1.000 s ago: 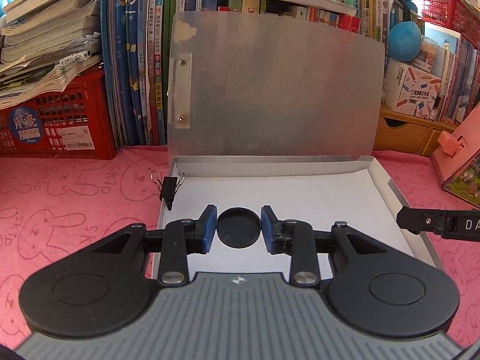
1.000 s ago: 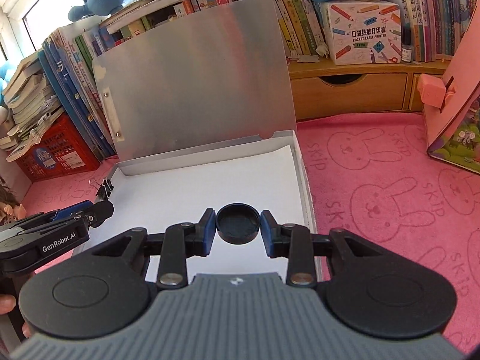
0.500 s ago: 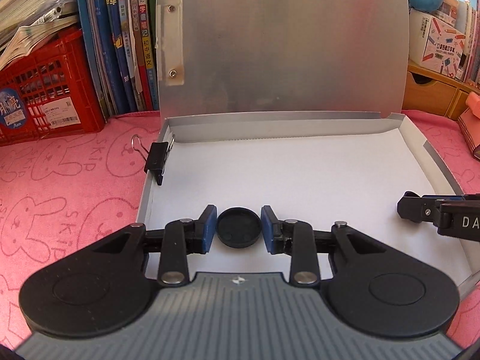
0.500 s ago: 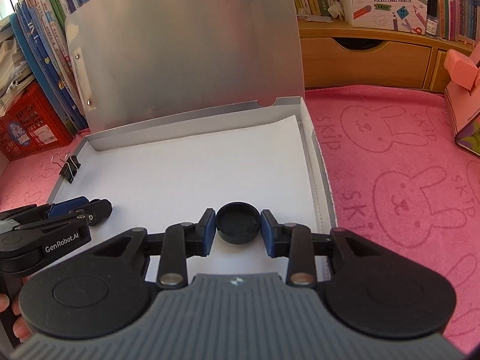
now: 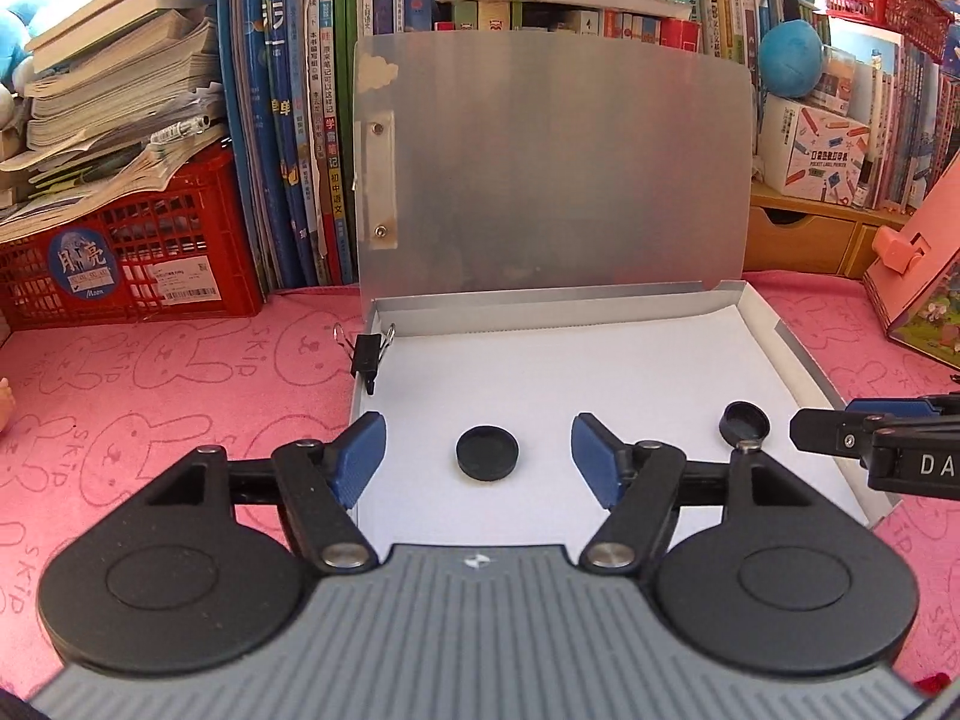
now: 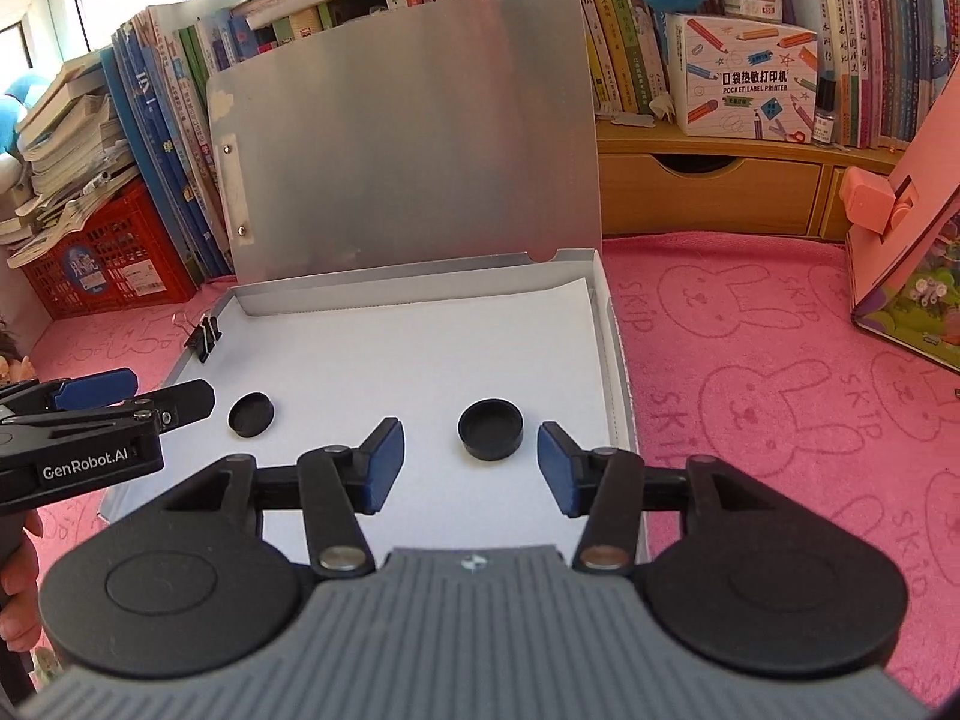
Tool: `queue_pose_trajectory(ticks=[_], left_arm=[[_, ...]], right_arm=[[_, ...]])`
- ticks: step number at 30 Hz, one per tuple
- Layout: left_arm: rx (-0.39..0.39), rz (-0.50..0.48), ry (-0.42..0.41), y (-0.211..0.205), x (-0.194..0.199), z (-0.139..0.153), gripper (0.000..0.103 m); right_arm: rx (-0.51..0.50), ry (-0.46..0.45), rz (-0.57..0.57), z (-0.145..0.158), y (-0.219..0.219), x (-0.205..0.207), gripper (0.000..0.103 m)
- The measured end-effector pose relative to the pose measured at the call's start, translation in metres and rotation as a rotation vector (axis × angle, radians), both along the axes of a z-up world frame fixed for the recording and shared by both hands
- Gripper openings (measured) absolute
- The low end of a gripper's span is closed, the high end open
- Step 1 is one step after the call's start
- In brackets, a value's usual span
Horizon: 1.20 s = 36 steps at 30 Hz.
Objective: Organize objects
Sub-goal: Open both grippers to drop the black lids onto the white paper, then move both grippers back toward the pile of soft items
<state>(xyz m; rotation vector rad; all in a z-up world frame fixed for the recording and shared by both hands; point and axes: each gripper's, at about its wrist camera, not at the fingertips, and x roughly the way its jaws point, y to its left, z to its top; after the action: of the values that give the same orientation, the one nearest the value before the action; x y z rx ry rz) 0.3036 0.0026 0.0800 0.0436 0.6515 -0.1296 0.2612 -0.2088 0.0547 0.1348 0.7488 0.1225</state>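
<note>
Left gripper (image 5: pixel 478 456): fingers spread wide, gripping nothing; one black disc (image 5: pixel 486 454) lies flat between them, lower centre of the left wrist view, clear of both pads.
Right gripper (image 6: pixel 470 459): fingers likewise spread; second black disc (image 6: pixel 491 428) sits on the paper between the tips, untouched.
Container: grey file box (image 5: pixel 804 360), lid upright at frame centre, white sheet (image 5: pixel 570 372) lining its floor; both discs rest on that sheet, well apart.
Binder clip (image 5: pixel 367 354): clamped on the box's left wall, centre left of frame.
Step in hand: apparently release complete; both discs deposited inside the box.
Next move: likely back both grippers clear without nudging the discs, then lower the lid or fetch further items.
</note>
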Motion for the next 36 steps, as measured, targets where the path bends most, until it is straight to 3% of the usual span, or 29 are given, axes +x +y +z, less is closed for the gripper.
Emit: queue_pose_trajectory(ticks=[14,20,28,36], left_arm=[[-0.039,-0.119,-0.117,0.0,-0.164,0.006,0.077],[-0.068,-0.079,-0.18,0.004,-0.232,-0.012,0.084],[-0.059,-0.039,-0.17,0.002,-0.286,-0.041,0.084],[-0.019,-0.036,-0.144,-0.005,-0.306,-0.061,0.084]], right_arm=[[0.013,-0.156,0.111,0.021,0.006,-0.148,0.072],[-0.003,-0.215,0.122,0.012,0.011,-0.203,0.076],[-0.022,-0.212,0.091,-0.017,0.02,-0.245,0.077],[-0.038,-0.175,0.053,-0.036,0.017,-0.258,0.077]])
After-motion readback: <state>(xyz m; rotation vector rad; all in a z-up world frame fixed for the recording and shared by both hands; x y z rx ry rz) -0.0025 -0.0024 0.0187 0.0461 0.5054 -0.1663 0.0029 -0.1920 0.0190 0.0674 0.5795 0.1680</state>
